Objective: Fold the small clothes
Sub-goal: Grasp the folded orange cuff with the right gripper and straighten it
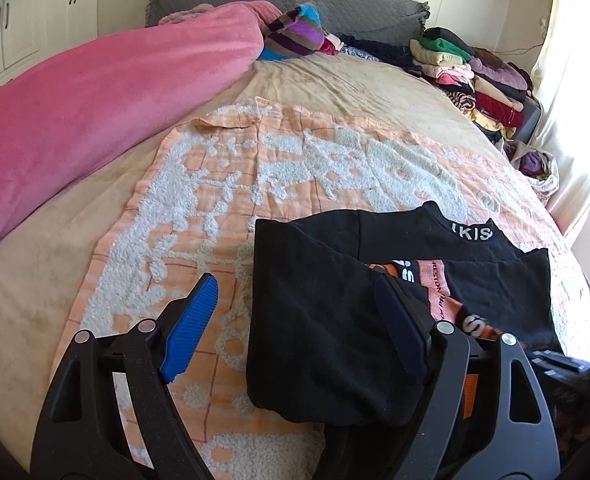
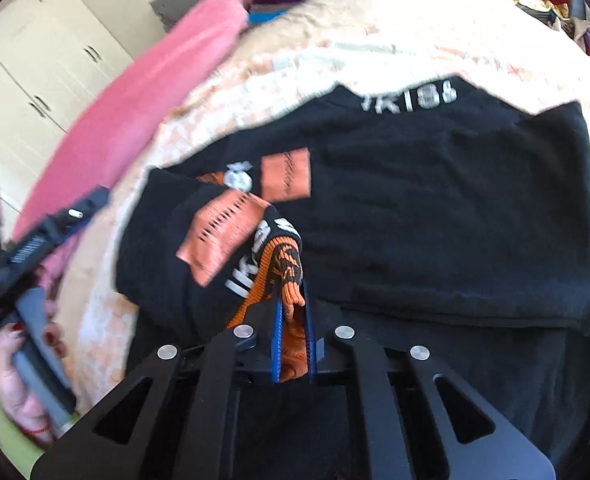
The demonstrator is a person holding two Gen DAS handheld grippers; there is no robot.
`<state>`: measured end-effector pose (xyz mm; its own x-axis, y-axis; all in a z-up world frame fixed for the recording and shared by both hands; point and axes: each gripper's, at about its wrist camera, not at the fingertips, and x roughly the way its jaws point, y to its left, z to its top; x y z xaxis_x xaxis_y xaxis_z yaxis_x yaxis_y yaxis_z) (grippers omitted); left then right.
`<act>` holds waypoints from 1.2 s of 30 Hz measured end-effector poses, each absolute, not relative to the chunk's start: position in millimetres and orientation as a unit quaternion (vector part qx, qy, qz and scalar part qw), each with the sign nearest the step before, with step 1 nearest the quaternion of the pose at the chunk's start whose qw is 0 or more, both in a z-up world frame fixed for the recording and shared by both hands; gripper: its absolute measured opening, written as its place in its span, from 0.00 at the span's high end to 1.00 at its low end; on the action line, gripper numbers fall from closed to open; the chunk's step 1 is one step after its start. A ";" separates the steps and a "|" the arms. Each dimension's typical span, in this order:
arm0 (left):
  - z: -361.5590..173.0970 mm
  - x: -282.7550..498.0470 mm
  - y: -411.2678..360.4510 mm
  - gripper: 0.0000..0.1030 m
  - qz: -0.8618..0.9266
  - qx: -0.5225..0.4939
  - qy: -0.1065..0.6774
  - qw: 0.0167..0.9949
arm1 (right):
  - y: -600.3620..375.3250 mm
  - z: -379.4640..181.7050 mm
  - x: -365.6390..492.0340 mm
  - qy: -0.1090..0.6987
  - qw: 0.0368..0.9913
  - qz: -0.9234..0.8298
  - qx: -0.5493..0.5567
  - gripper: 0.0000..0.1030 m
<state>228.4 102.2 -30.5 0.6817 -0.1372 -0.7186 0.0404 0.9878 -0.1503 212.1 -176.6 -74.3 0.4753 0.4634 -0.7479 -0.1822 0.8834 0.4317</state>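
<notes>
Clamped between the blue pads of the right gripper [image 2: 294,308], nearest the lens, an orange ribbed cuff [image 2: 289,268] of the black garment [image 2: 435,208] is seen pinched tight, with the jaws together on the fabric. The garment is laid on an orange-and-white patterned blanket [image 1: 255,168] spread over the bed [image 1: 335,80], its collar lettering turned away from the camera. One side is already folded inward across the body, so that a black panel is doubled over the chest and an orange strip is exposed along it. The left gripper [image 1: 295,324] is held over that folded side with its jaws set wide apart; nothing is gripped by them, and the left edge of the garment lies between the fingers without being pressed. The fold is judged to be at an early-to-middle stage: one sleeve side is turned in, the cuffed sleeve is only just taken up, and the lengthwise folds are not yet made. A stack of clothes [image 1: 467,68] is piled at the far corner.
</notes>
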 end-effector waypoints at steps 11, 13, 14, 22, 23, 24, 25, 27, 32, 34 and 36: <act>-33.8 228.4 79.3 0.29 -0.086 -0.049 0.382 0.919 | -228.5 4.7 220.5 0.403 0.893 0.169 0.109 0.95; -35.3 228.6 70.9 0.29 -0.097 -0.043 0.379 0.919 | -240.2 7.1 224.9 0.402 0.898 0.152 0.097 0.95; -36.3 229.0 66.5 0.29 -0.104 -0.040 0.377 0.919 | -243.7 6.5 226.3 0.401 0.900 0.145 0.094 0.95; -46.3 233.0 24.2 0.29 -0.156 -0.011 0.370 0.916 | -278.4 -19.1 247.1 0.425 0.900 0.082 0.048 0.95; -48.5 233.2 20.5 0.29 -0.161 -0.009 0.372 0.914 | -280.2 -22.8 248.8 0.428 0.899 0.076 0.044 0.95; -51.7 233.8 15.2 0.29 -0.167 -0.004 0.375 0.912 | -283.4 -27.4 250.1 0.432 0.898 0.070 0.039 0.95; -55.5 234.6 10.9 0.29 -0.170 0.000 0.378 0.910 | -285.3 -31.4 251.6 0.435 0.897 0.065 0.036 0.95; -64.7 238.0 4.7 0.29 -0.182 0.004 0.393 0.901 | -289.8 -42.2 253.3 0.442 0.895 0.051 0.024 0.95; -86.8 245.0 -3.8 0.29 -0.184 0.013 0.423 0.887 | -299.5 -67.5 255.7 0.459 0.887 0.033 0.033 0.95; -90.2 245.2 -5.6 0.29 -0.182 0.020 0.427 0.886 | -301.6 -76.1 257.7 0.468 0.883 0.024 0.035 0.95; -91.0 244.5 -6.2 0.29 -0.181 0.023 0.428 0.885 | -302.5 -81.5 258.9 0.472 0.881 0.013 0.037 0.95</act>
<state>244.5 -6.2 -91.0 0.5685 -0.3007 -0.7658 0.3393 0.9337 -0.1147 258.9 -302.5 -81.5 0.5536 0.0579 -0.8307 0.0116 0.9969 0.0772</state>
